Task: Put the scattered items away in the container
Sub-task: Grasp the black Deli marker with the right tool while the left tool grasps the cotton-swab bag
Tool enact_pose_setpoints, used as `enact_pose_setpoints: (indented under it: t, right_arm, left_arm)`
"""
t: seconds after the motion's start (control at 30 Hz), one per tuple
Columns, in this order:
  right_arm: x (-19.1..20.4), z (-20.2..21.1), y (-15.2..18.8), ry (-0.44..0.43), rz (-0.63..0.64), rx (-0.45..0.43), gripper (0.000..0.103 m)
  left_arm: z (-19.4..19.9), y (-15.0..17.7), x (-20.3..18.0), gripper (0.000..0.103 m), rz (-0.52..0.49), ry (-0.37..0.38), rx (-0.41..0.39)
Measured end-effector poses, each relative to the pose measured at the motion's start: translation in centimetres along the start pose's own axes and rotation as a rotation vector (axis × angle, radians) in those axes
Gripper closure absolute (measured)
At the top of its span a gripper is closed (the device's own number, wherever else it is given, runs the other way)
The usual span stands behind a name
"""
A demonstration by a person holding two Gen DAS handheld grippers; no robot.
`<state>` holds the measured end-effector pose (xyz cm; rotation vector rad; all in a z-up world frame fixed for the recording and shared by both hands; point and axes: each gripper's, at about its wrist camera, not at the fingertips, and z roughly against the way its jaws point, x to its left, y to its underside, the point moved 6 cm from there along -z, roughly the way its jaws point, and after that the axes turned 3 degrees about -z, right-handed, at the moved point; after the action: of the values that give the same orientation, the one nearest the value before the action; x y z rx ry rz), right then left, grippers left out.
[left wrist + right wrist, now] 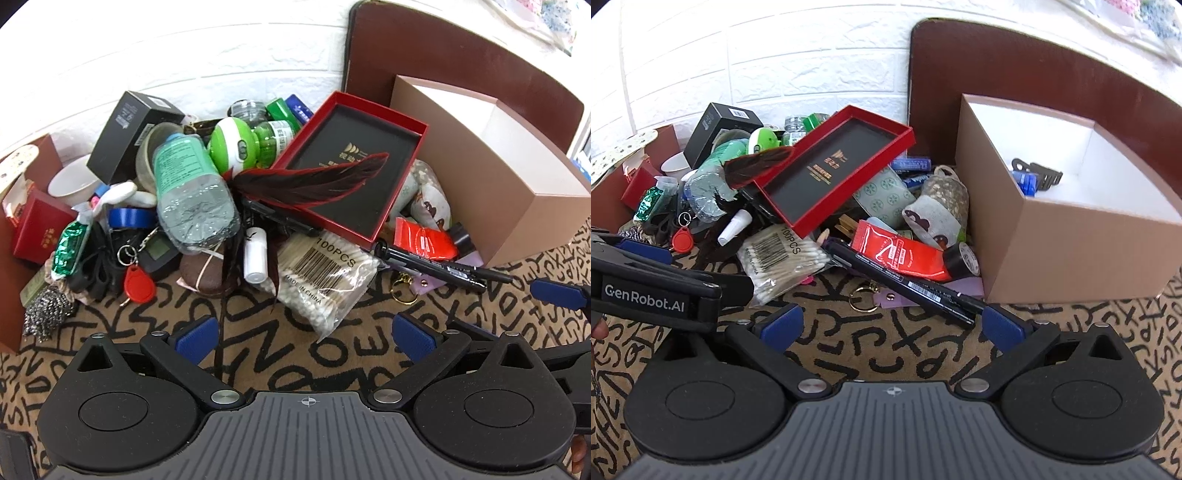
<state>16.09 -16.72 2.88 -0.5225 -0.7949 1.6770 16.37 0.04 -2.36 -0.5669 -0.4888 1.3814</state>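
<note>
The left gripper point(304, 334) has its jaws spread wide and empty above the patterned cloth point(258, 354), just short of the cotton swab bag point(325, 273). The brown box point(491, 173) sits right of the swabs.

The right gripper point(892, 325) is likewise agape, holding nothing, its right pad near the black marker point(905, 280), which lies left of the brown box point(1071, 254).

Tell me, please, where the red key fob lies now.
In the left wrist view the red key fob lies at the pile's front left on the patterned cloth, between the steel scourer and the brown stone.
</note>
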Motion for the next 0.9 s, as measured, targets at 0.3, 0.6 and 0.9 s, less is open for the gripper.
enact_pose_setpoints:
  t: [0.3,0.6,0.9]
  right_arm:
    - [-1.4,-2.2,0.2,-0.023,-0.026,0.015,0.0]
    - [-1.3,-5.7,0.0,-0.118,-0.023,-0.001,0.003]
    - [-1.0,-8.5,0.2,-0.032,0.104,-0.015,0.037]
  left_arm:
    - [-1.9,-0.9,0.5,0.0,-0.011,0.006,-0.006]
    - [-4.7,-1.2,0.3,0.014,-0.028,0.075,0.015]
    - [-7.4,-0.6,0.4,0.036,0.01,0.105,0.067]
